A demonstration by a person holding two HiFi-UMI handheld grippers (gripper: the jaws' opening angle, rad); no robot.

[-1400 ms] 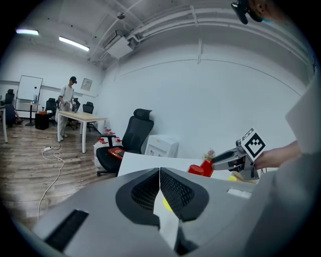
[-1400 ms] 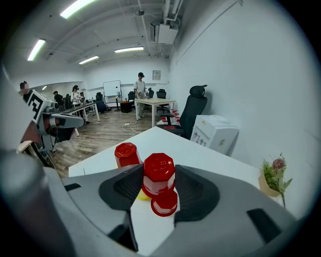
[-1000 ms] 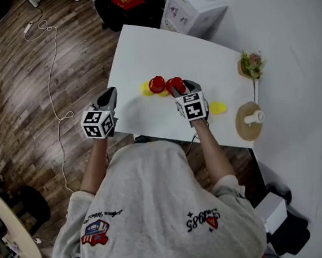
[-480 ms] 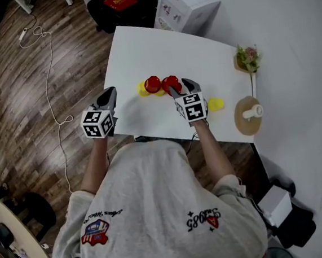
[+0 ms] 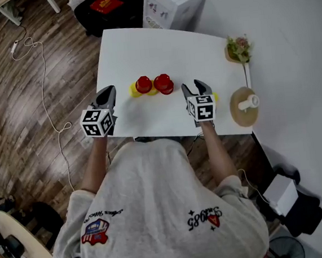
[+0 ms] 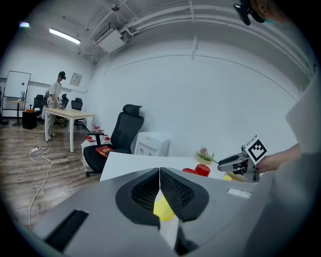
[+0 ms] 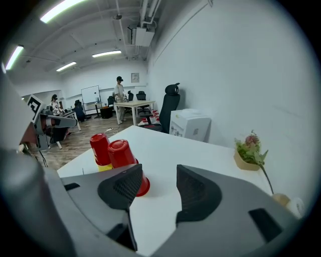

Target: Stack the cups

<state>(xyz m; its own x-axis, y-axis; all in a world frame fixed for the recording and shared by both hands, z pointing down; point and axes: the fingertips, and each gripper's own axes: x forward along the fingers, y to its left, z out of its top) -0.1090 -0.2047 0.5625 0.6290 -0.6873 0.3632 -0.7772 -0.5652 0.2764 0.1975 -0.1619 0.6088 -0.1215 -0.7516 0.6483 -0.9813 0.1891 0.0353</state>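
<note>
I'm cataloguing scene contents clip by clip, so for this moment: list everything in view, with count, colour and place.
upside-down plastic cups: two, red, side by side mid-table
further plastic cups: two seen, yellow, one at the left red cup's base, one partly hidden near the table's front right
rectangular table: one, white, centre
small potted plant: one, green and pink, table's far right corner
round disc bearing a small object: one, tan with white, table's right edge
boxy appliance: one, white, beyond the table
office chair: one, black, beside the appliance
left gripper: one, grey, shut, table's left edge
right gripper: one, grey, open and empty, jaws just closed slightly
</note>
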